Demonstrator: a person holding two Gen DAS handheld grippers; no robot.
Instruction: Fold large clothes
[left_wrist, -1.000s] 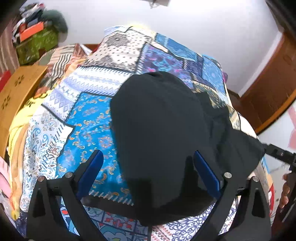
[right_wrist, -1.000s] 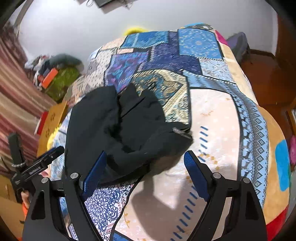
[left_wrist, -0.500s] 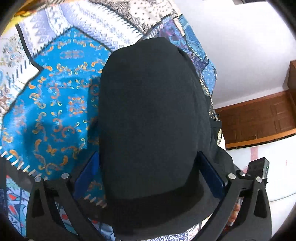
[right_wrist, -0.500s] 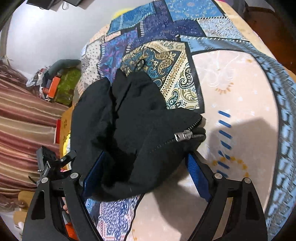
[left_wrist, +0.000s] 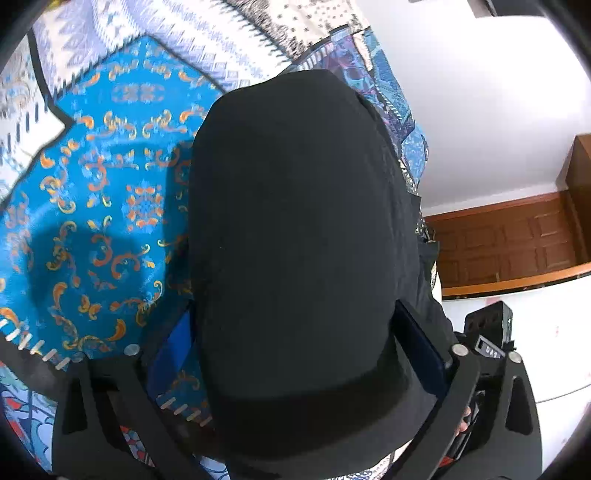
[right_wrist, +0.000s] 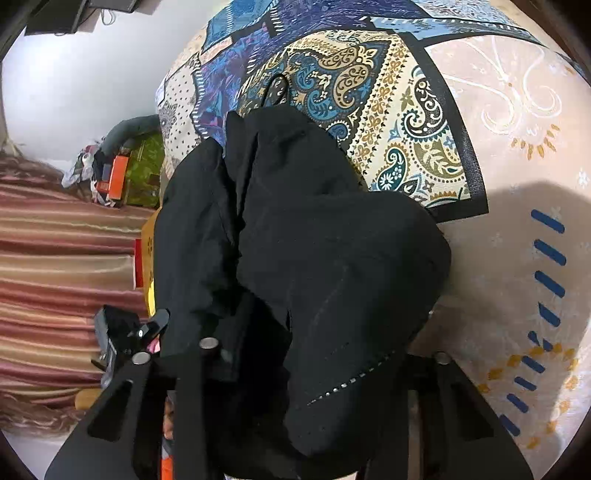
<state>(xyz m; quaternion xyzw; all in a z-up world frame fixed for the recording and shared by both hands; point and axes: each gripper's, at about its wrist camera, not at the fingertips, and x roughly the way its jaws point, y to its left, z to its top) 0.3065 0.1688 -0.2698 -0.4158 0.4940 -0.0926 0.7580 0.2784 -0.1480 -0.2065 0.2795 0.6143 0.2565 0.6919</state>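
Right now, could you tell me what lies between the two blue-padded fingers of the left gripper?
In the left wrist view, the folded black fabric garment fills the gap of the left gripper, lying on the patterned patchwork bedspread.

Left tongs (left_wrist: 295, 350) black plastic frame, blue finger pads (left_wrist: 173, 347), silver screws; right tongs (right_wrist: 306, 354) matching black.

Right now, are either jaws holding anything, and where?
Both straddle the black jacket: left gripper around its banded hem, right gripper around the zipper edge. Whether either has clamped cannot be told.
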